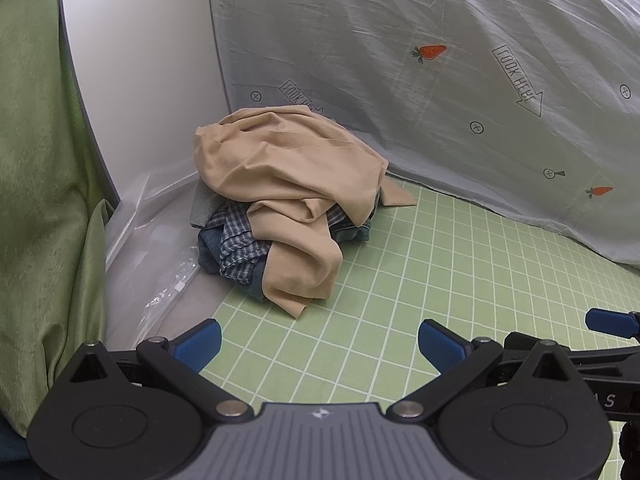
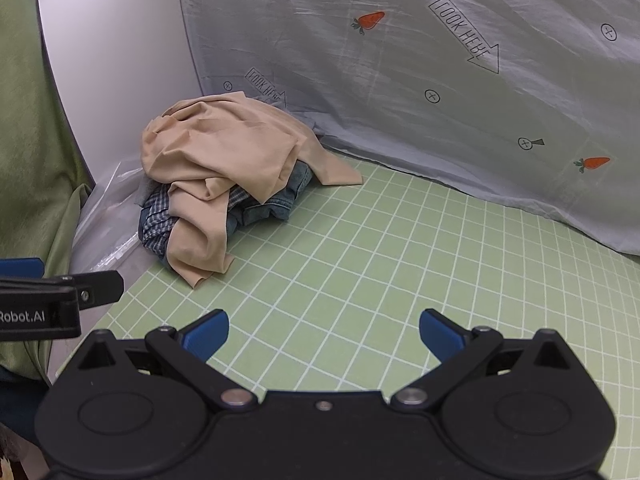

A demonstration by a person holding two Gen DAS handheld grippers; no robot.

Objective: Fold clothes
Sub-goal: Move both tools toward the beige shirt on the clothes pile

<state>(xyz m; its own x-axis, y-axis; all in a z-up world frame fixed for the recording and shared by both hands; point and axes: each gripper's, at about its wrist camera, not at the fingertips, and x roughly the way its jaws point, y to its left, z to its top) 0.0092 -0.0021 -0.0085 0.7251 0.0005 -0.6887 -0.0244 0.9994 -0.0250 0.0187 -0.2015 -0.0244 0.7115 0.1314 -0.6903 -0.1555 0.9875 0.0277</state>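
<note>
— On the far left corner of the green grid mat (image 1: 420,280), what do you have?

— One heap: a tan garment (image 1: 280,168) over a plaid shirt (image 1: 236,240) and jeans (image 2: 280,200), beside clear plastic (image 1: 160,248). I see bare mat ahead. My left gripper (image 1: 320,346) and right gripper (image 2: 324,334) hover spread, holding nothing.

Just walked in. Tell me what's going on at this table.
A person holds two handheld grippers over a green gridded mat, about to fold clothes. The left gripper and right gripper are both open and empty, hovering short of a pile at the mat's far left corner. A beige garment is draped on top of a plaid shirt and some denim. Nothing has been picked up or folded yet.
</note>
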